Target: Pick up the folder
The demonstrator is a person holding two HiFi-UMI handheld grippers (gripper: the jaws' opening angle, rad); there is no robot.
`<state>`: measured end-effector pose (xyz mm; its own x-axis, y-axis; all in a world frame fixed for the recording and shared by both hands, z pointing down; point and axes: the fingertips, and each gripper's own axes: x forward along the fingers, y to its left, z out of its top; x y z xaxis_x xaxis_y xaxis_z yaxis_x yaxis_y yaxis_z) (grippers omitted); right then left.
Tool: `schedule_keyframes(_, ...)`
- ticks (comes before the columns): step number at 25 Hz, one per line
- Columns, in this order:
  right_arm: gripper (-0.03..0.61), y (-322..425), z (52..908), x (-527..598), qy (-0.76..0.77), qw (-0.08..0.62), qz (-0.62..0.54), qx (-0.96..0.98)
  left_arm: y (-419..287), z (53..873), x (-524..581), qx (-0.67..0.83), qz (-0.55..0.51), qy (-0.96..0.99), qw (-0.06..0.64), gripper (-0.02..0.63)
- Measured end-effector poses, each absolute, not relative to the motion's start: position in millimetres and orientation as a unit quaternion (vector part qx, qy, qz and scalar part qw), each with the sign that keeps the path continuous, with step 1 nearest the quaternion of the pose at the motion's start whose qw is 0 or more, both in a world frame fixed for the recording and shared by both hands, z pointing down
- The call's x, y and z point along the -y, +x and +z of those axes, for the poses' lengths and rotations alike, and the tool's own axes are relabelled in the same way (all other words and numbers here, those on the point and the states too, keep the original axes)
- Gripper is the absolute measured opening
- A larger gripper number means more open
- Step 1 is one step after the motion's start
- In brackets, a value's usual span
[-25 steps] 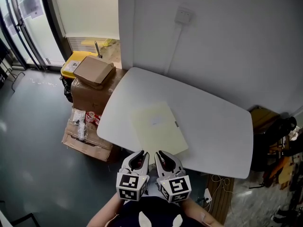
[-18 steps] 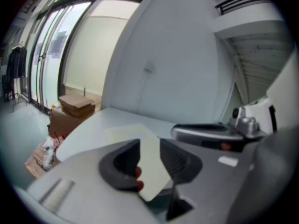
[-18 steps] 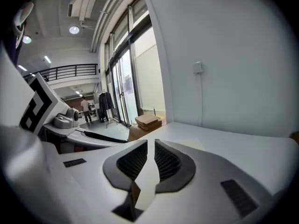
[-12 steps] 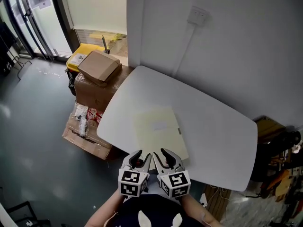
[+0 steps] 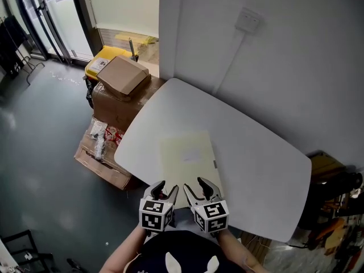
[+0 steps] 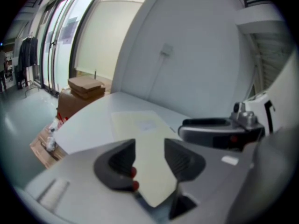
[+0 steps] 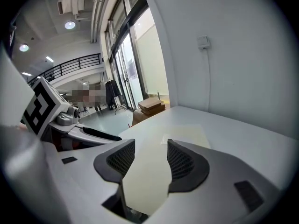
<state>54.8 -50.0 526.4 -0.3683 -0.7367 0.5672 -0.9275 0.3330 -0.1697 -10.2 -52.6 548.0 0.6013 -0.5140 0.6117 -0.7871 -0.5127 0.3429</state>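
Note:
A pale yellow folder (image 5: 190, 161) lies flat on the white table (image 5: 261, 152), near its front edge. It shows between the jaws in the left gripper view (image 6: 145, 157) and the right gripper view (image 7: 154, 171). My left gripper (image 5: 162, 190) and right gripper (image 5: 198, 190) hang side by side just short of the folder's near edge, above the table's front rim. Both sets of jaws are opening, with nothing pressed between the pads. The folder lies beyond and below them, untouched.
Stacked cardboard boxes (image 5: 118, 90) and a yellow bin (image 5: 105, 64) stand on the floor left of the table. A wall with a socket plate (image 5: 249, 20) runs behind the table. Dark clutter (image 5: 335, 192) sits at the right.
Both grippers have sunk and drawn in toward the folder's near edge, and their jaws have spread apart from nearly shut. The folder has not moved.

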Motion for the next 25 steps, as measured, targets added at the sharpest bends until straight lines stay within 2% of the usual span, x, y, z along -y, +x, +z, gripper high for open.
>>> schedule_keyframes(10, 0.243, 81.6, 557.7, 64.3, 0.493, 0.240, 0.263, 0.794, -9.6, 580.5, 64.2, 0.418, 0.231, 0.808, 0.346, 0.236)
schedule_keyframes(25, 0.274, 127.6, 592.4, 80.6, 0.475, 0.272, 0.290, 0.785, -6.7, 618.1, 70.2, 0.447, 0.253, 0.764, 0.390, 0.262)
